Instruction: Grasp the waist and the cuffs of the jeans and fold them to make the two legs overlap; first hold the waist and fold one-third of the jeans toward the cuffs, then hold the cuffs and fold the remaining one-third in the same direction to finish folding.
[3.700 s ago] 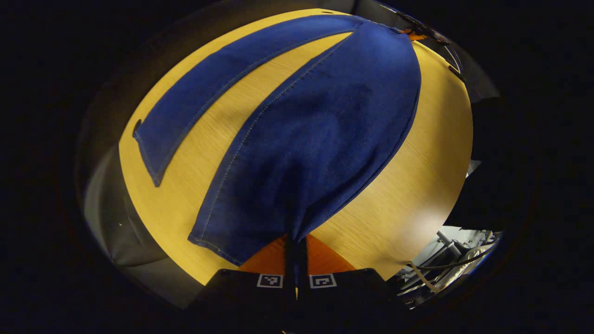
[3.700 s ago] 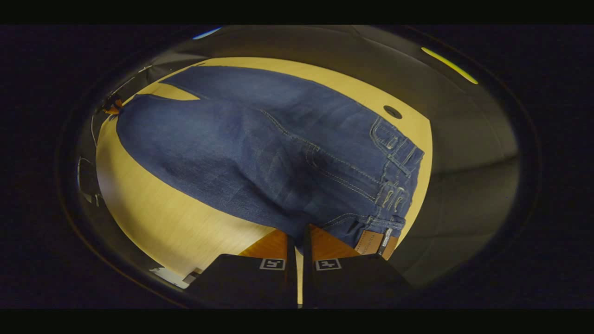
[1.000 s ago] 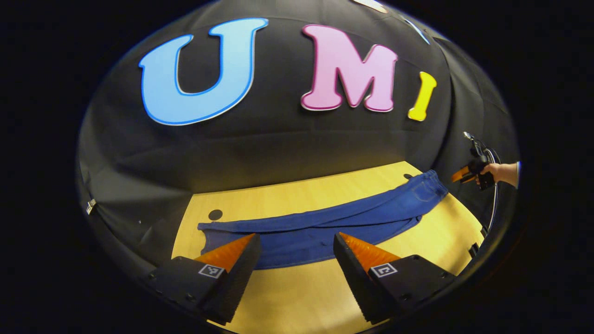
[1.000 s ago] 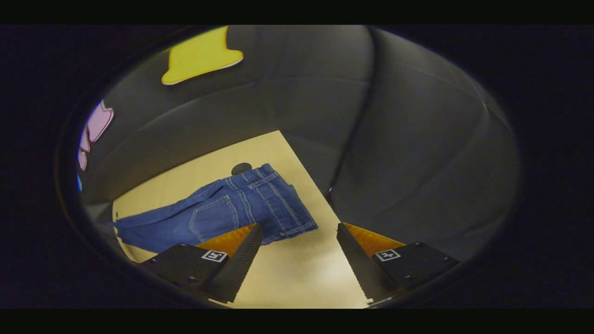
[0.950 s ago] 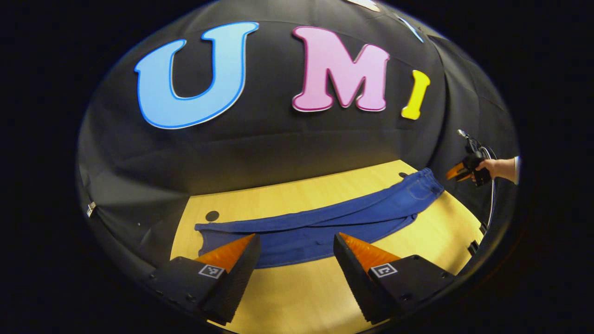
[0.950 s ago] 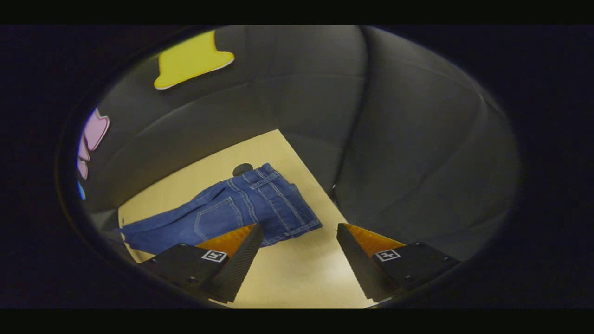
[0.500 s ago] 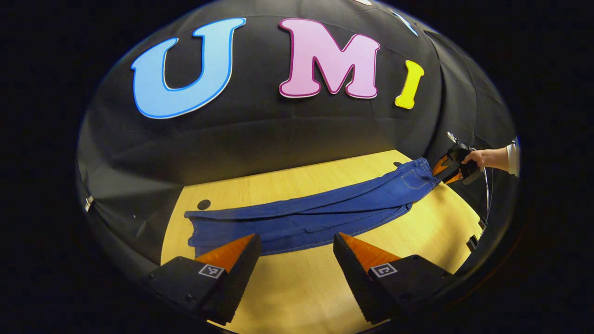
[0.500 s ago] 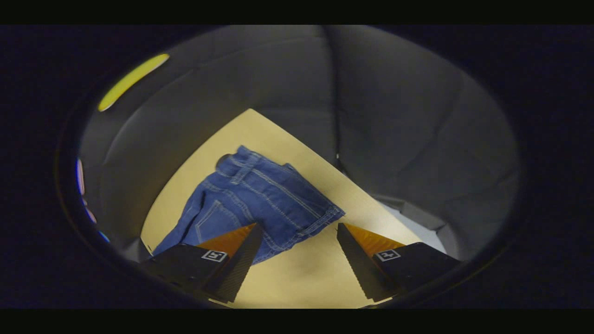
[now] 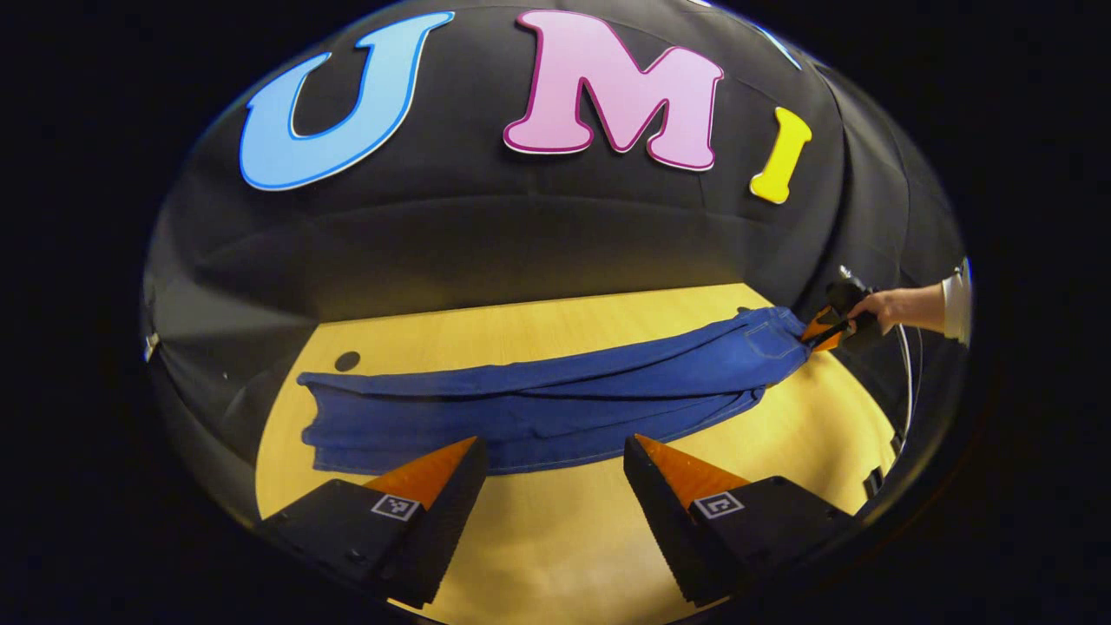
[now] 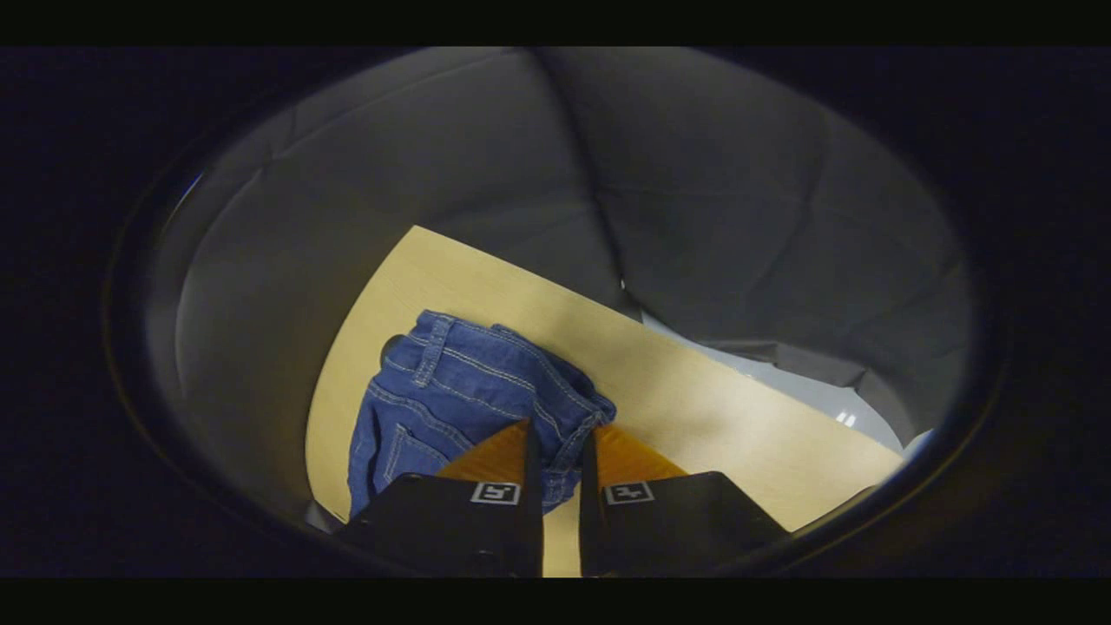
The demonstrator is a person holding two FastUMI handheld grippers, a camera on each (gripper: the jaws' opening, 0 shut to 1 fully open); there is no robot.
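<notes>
The blue jeans (image 9: 555, 404) lie stretched across the yellow table (image 9: 564, 538), one leg over the other, cuffs (image 9: 323, 421) at the left and waist (image 9: 772, 338) at the far right. My left gripper (image 9: 551, 456) hovers open above the near side of the legs, touching nothing. In the left gripper view a hand (image 9: 877, 305) holds my right gripper (image 9: 823, 332) at the waist end. In the right gripper view my right gripper (image 10: 562, 434) is shut on the near edge of the waist (image 10: 469, 382), with denim between its fingers.
A dark round hole (image 9: 347, 360) sits in the table behind the cuffs. The table's far edge (image 10: 712, 351) runs close behind the waist, with black cloth wall beyond. Bare tabletop (image 10: 694, 417) lies to the right of the waist.
Both grippers held the jeans 3.7 s ago, then stood open a second ago. Since then my right gripper has moved in and shut on the waist. My left stays open.
</notes>
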